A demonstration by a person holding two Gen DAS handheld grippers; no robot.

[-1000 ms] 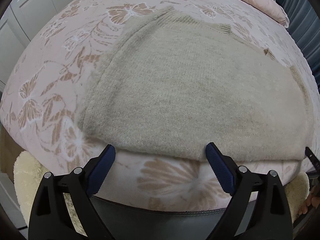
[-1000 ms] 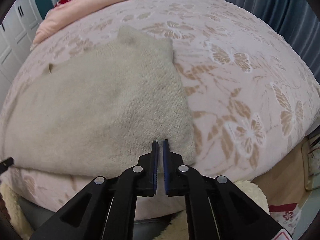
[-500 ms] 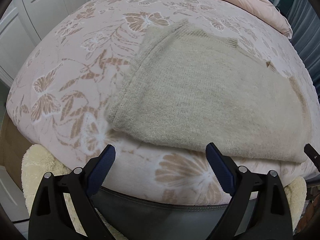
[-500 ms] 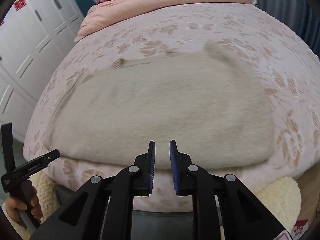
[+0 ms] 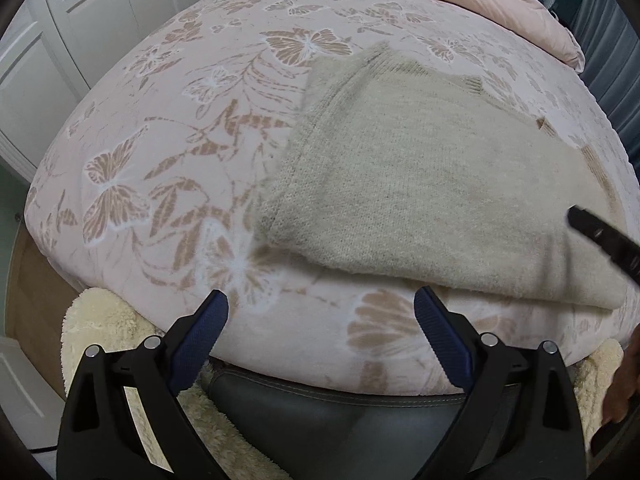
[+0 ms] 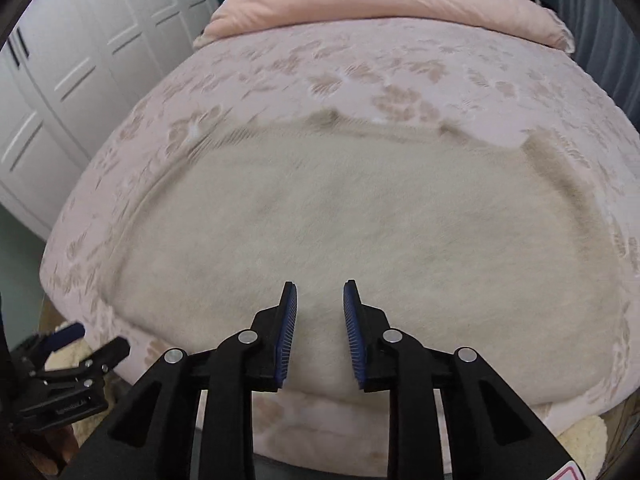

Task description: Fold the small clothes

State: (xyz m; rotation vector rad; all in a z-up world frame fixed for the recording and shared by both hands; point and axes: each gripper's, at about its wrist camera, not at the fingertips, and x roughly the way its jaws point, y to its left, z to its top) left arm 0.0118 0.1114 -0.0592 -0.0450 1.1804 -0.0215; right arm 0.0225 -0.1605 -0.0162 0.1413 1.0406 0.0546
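Shifted from the folded beige sweater's [image 6: 360,240] corner to its middle, the right gripper [image 6: 320,292] has just been parted, empty, while the left gripper [image 5: 320,308] is held spread wide.

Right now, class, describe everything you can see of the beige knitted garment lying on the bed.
The beige knitted garment looks like soft, slightly fuzzy wool with a fine knit texture. It lies folded into a broad, flat, roughly rectangular shape, with doubled layers showing along its near edge and ribbed trim at its far corners. It rests on the pink butterfly-patterned bedspread, close to the bed's near edge. Neither gripper touches it: the left gripper stands open in front of it, and the right gripper hangs above it, jaws just opening with nothing between them.
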